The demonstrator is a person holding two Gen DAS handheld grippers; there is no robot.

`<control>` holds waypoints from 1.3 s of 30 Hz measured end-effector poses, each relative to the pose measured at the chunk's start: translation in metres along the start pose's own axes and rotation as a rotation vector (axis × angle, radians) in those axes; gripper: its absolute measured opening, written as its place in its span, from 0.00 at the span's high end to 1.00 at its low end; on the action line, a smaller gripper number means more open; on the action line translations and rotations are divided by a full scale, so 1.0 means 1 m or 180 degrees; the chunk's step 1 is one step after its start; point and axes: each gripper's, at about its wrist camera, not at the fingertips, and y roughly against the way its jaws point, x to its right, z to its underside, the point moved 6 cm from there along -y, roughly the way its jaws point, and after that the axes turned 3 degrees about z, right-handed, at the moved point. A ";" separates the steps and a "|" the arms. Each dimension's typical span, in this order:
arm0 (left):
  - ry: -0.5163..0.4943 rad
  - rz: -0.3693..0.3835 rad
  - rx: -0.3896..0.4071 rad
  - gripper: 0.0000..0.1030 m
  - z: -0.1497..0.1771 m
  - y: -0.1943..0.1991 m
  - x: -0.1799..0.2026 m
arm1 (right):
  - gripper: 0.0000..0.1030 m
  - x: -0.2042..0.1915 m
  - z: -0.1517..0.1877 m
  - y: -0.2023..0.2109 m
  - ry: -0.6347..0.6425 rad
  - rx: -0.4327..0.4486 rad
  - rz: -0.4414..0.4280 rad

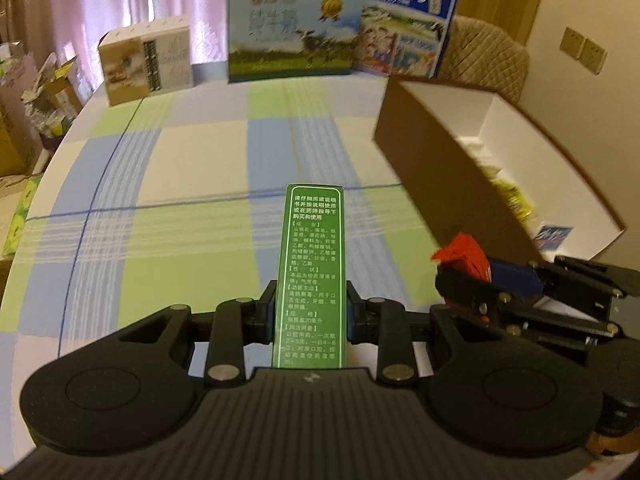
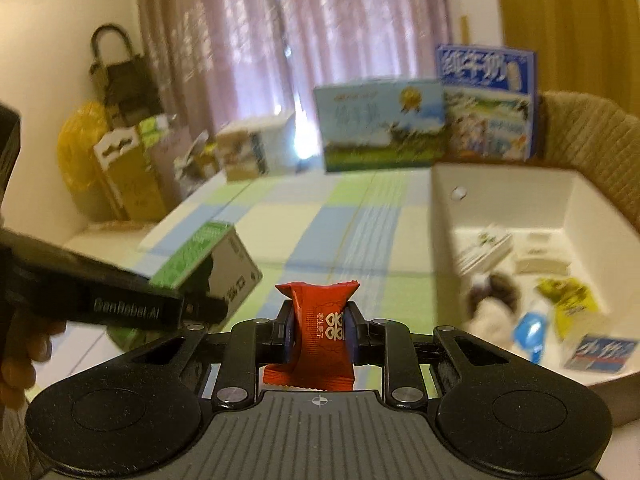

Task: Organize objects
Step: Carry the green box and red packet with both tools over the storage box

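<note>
1. Green medicine box (image 1: pixel 310 276), long and narrow with white printed text, is clamped between the jaws of the left gripper (image 1: pixel 310 312) and carried clear above the desk (image 1: pixel 160 184).
2. Red wrapped candy (image 2: pixel 322 320) is pinched in the right gripper (image 2: pixel 320 332), jaws closed on its sides; it too hangs above the desk, just beside the open cardboard box (image 2: pixel 500 196).
3. Progress, as judged: the cardboard box already holds several small items — a leaflet, yellow packets, a blue piece, a blue-and-white carton — though blur hides detail. The two held items appear to be the last loose ones; no other small objects show on the desk in front of the grippers. Depositing both remains.
4. Surface: the desk wears a checked cloth in pale green, blue and white, flat and uncluttered in the middle.
5. Room: three milk cartons (image 1: pixel 292 32) stand along the far edge; pink curtains (image 2: pixel 300 40) hang behind; bags and boxes are stacked at the left wall; a quilted chair back sits behind the cardboard box.
</note>
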 end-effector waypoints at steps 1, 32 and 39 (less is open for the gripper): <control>-0.0030 0.0031 0.0011 0.75 -0.004 0.002 0.007 | 0.79 0.008 -0.005 0.006 -0.0060 0.0016 0.0022; -0.0700 0.0550 -0.0168 0.75 -0.105 -0.090 0.220 | 0.79 0.223 -0.046 0.015 -0.0347 -0.0315 0.0786; -0.0741 0.0412 -0.0211 0.75 -0.118 -0.124 0.228 | 0.79 0.242 -0.048 -0.007 -0.0434 -0.0350 0.0835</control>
